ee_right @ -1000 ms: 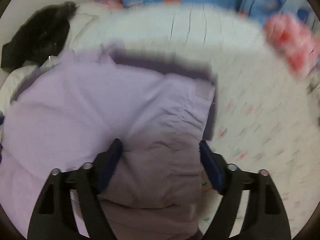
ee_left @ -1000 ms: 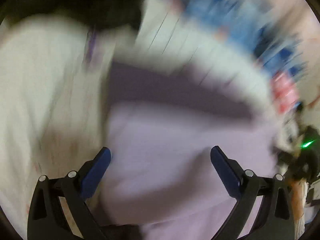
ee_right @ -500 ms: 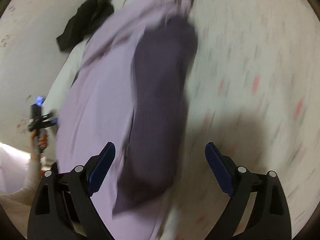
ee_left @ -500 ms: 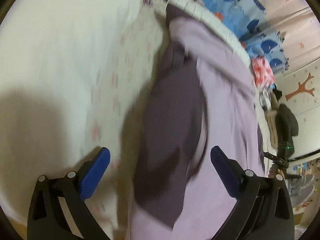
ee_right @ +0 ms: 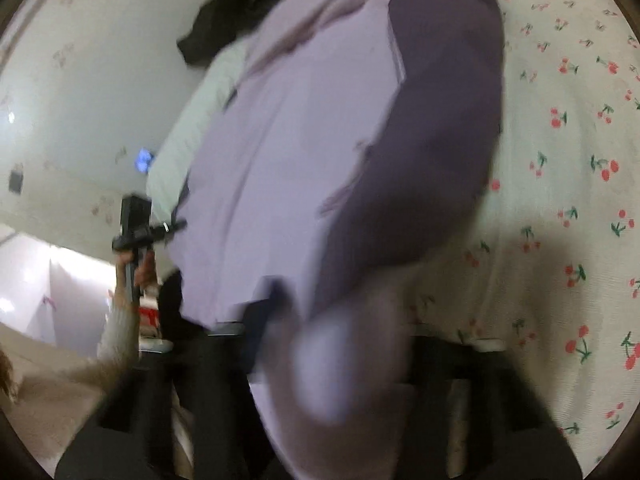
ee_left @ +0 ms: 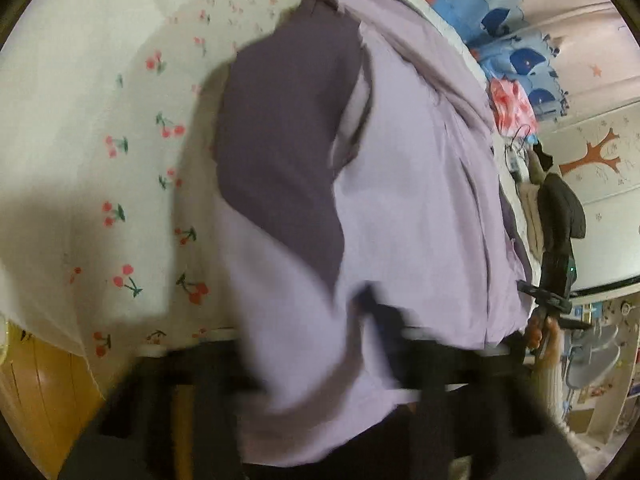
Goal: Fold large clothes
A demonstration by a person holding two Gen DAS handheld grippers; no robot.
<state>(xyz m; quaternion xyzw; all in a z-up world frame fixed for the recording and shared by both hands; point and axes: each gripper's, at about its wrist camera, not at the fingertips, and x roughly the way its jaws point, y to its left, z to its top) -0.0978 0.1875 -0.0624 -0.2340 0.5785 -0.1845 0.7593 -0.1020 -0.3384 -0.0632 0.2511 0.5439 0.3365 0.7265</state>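
A large lilac garment (ee_left: 420, 184) with dark purple sleeve panels (ee_left: 280, 152) lies on a cherry-print bed sheet (ee_left: 132, 152). Its near hem drapes over my left gripper (ee_left: 320, 360), whose fingers are blurred and buried in the cloth. In the right wrist view the same garment (ee_right: 288, 152) and its dark sleeve (ee_right: 432, 136) hang over my right gripper (ee_right: 320, 352), also blurred under fabric. Both grippers appear closed on the hem. The other hand's gripper shows at the garment's far side in each view (ee_right: 138, 232).
A black garment (ee_right: 236, 4) and a pale one (ee_right: 188, 128) lie at the bed's far end. Blue whale-print bedding (ee_left: 500, 28) and a pink item (ee_left: 512, 104) sit by the wall. Wooden floor (ee_left: 36, 392) lies below the bed edge.
Both grippers have closed from wide open onto the garment's near hem. The views moved in closer and the cloth now covers the fingers.
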